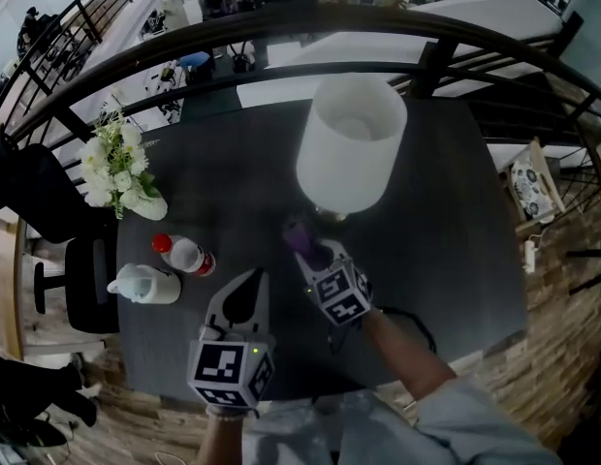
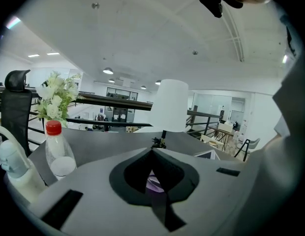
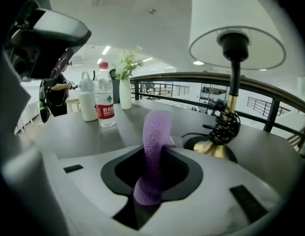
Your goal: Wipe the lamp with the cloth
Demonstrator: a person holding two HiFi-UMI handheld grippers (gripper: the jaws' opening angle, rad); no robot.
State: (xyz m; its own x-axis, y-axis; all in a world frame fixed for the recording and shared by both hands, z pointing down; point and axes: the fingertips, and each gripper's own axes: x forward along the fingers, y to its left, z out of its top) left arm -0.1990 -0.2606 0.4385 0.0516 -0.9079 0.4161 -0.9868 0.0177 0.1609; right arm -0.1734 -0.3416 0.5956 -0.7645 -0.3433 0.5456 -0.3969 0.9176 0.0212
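Note:
A table lamp with a white shade (image 1: 351,143) stands mid-table; its brass stem and black base (image 3: 211,144) show close in the right gripper view, the shade (image 3: 234,21) overhead. My right gripper (image 1: 310,250) is shut on a purple cloth (image 3: 153,154), which sticks up between the jaws, just short of the lamp base. The cloth (image 1: 299,232) pokes out toward the lamp in the head view. My left gripper (image 1: 245,301) hovers nearer me, to the left, jaws together with nothing in them; the lamp (image 2: 168,107) lies ahead of it.
A red-capped water bottle (image 1: 184,255) and a white jug (image 1: 143,285) lie at the table's left, with a vase of white flowers (image 1: 116,172) behind them. A black cord (image 1: 412,323) trails from the lamp. A dark railing (image 1: 281,27) curves behind the table (image 1: 223,182).

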